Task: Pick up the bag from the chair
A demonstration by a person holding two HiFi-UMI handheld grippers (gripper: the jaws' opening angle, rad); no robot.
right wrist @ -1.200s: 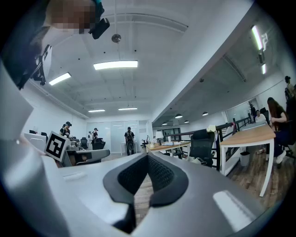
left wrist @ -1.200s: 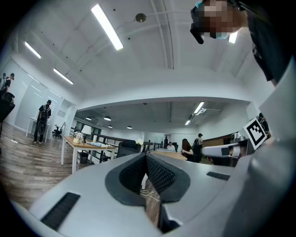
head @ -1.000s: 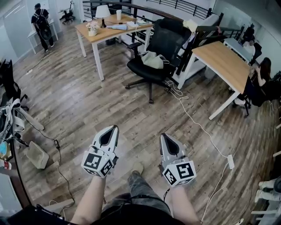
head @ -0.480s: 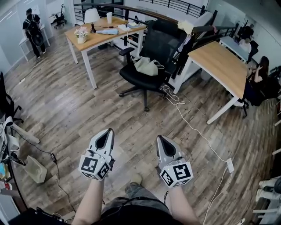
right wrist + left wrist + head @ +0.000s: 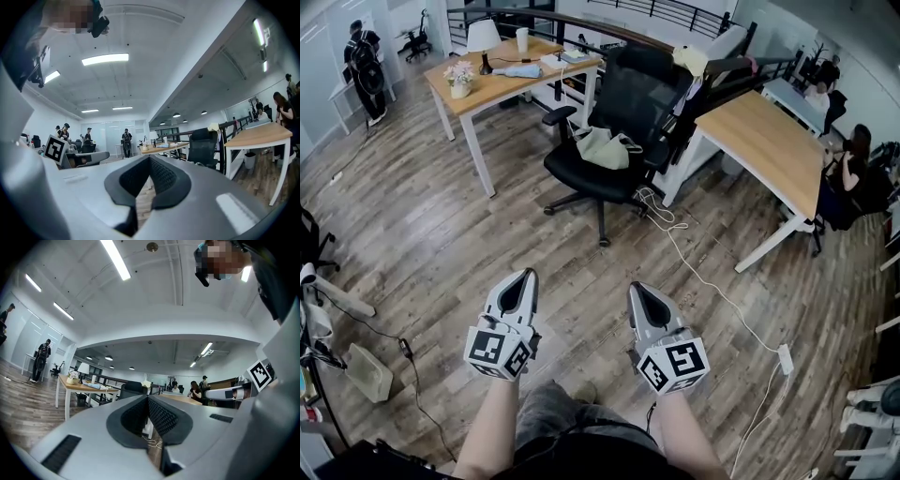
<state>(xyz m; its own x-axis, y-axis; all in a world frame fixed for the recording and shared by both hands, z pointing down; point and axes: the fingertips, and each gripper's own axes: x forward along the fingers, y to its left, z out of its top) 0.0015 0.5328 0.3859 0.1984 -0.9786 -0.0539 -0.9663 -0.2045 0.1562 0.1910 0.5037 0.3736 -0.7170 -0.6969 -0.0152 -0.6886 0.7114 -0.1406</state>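
A pale grey-green bag (image 5: 602, 147) lies on the seat of a black office chair (image 5: 623, 112) in the upper middle of the head view. Both grippers are held level over the wooden floor, well short of the chair. My left gripper (image 5: 529, 274) is shut and empty, its tips touching. My right gripper (image 5: 634, 286) is also shut with nothing in it. The chair (image 5: 203, 146) shows to the right in the right gripper view, and its back (image 5: 133, 388) peeks above the jaws in the left gripper view.
A wooden desk (image 5: 511, 75) with a lamp and flowers stands left of the chair, another desk (image 5: 766, 141) to its right. A white cable (image 5: 712, 286) runs over the floor to a power strip (image 5: 786, 358). People stand far left and sit far right.
Both grippers and the view have advanced toward the chair, which now sits lower and nearer in the head view. The jaws stayed shut.
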